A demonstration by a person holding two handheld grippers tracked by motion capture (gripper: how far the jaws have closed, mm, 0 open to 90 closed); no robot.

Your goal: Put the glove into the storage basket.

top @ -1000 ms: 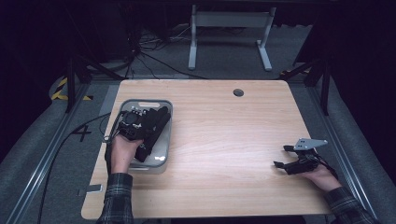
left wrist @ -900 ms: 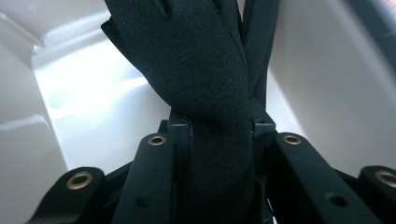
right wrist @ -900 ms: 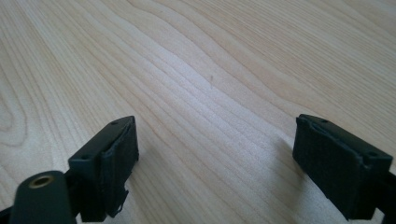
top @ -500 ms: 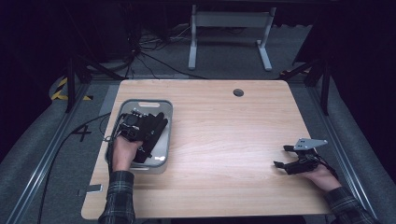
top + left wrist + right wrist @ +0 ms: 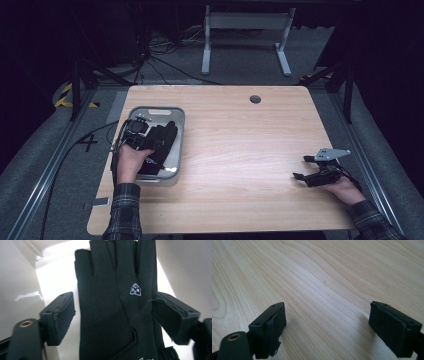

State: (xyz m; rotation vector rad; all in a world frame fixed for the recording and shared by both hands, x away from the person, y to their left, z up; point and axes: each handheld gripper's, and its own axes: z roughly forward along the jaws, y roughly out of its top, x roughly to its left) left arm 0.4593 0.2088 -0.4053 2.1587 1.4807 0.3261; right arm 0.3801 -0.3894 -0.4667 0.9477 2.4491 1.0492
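One black glove [image 5: 117,305] is seen in one grey tray [image 5: 172,172]; left gripper [image 5: 113,315] fingers have just been opening, released around it; glove fingertips cut off. Right gripper [image 5: 327,327] fingers are spread over the desk [image 5: 240,145].

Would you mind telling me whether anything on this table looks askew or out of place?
Nothing stands out. The black glove lies flat in the grey tray between the left gripper's open jaws, and the right gripper rests open on bare wood.

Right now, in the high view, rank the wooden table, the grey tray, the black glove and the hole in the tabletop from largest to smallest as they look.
1. Wooden table, by far the largest.
2. Grey tray.
3. Black glove, lying in the tray, partly hidden under the left gripper, so its full extent is unsure.
4. Hole in the tabletop, smallest.
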